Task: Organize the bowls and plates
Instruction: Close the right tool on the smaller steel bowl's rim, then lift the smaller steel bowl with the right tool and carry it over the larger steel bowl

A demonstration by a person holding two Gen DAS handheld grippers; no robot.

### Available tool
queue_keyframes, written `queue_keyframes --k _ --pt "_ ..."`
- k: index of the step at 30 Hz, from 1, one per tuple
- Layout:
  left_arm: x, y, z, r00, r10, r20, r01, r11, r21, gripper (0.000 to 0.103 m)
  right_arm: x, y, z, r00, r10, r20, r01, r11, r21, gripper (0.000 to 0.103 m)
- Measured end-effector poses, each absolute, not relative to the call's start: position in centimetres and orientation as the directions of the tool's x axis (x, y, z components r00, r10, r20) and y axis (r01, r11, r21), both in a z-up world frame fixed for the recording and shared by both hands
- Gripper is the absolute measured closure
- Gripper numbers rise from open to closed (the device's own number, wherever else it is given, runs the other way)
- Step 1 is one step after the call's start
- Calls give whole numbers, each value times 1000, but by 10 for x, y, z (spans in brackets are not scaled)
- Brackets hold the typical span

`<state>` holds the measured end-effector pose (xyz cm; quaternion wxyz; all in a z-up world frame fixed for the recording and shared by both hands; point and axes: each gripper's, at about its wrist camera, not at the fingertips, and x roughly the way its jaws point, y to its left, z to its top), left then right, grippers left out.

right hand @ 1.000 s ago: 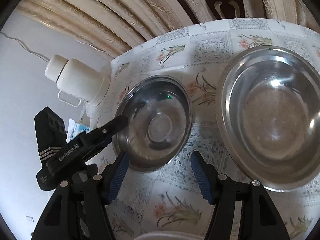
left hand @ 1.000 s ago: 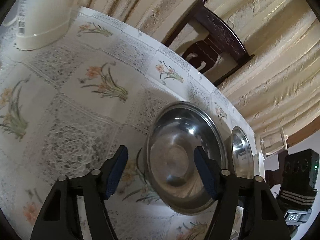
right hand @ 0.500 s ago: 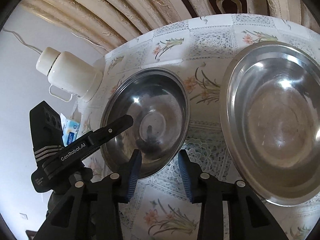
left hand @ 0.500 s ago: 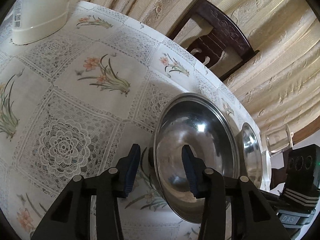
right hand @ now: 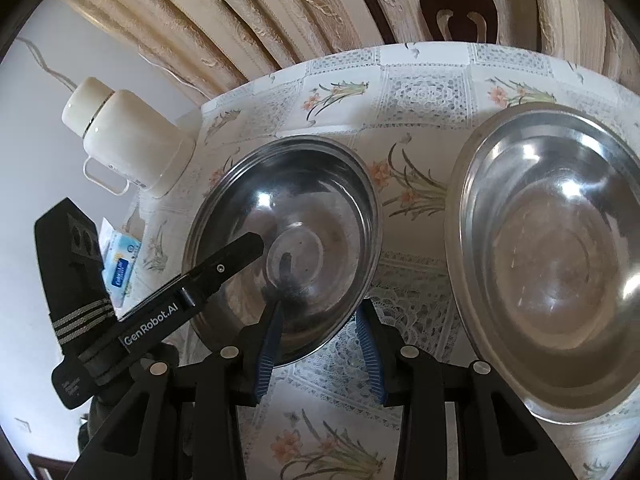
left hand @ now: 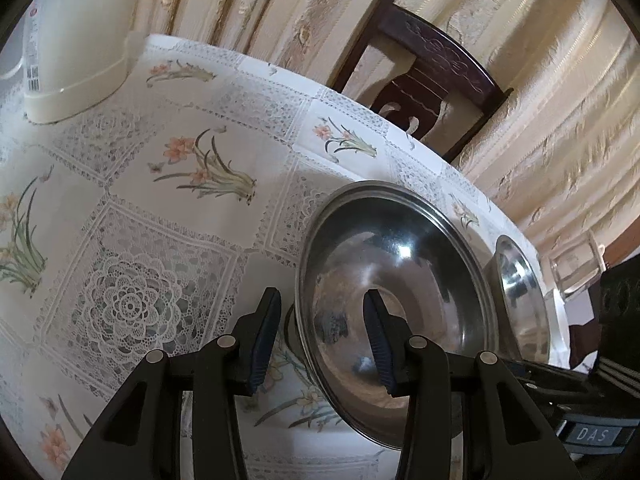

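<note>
At the centre, the smaller steel bowl [left hand: 400, 280] [right hand: 304, 208]: resting on the flowered lace tablecloth [left hand: 128, 304], mouth up, empty.

Straddled at its left rim by the left gripper [left hand: 322, 340]: one finger outside the wall, the other inside over the basin, jaws partly drawn in but with a gap wider than the rim. Not clamped as far as can be seen; cannot tell whether either pad touches the metal.

Straddled likewise at its near rim by the right gripper [right hand: 318, 340]: left finger inside, right finger outside below the lip, jaws half-narrowed and not closed on it.

Just to the right, apart from it, a larger steel bowl [right hand: 560, 260] [left hand: 520, 300], also upright and empty.

Farther left on the cloth, a cream flask [right hand: 132, 144] [left hand: 76, 52] with a handle, and near it a blue-and-white packet [right hand: 120, 260]. Beyond the larger bowl, a clear glass [left hand: 576, 272].

At the far edge, a dark wooden chair [left hand: 432, 64] against cream curtains [left hand: 540, 120].
</note>
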<state>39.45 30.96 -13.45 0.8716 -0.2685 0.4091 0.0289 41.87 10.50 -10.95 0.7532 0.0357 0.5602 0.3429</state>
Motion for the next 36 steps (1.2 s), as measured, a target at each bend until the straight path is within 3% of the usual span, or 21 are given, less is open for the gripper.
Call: queue_keyframes --k 16,36 --pt "382 290 -118 715 -23 -699 -232 935 -269 59 406 107 -99 224 545 -808 -548 756 357 63" --pt "366 285 -102 728 25 -686 -244 944 -224 59 394 107 -94 248 565 -787 -576 739 349 63"
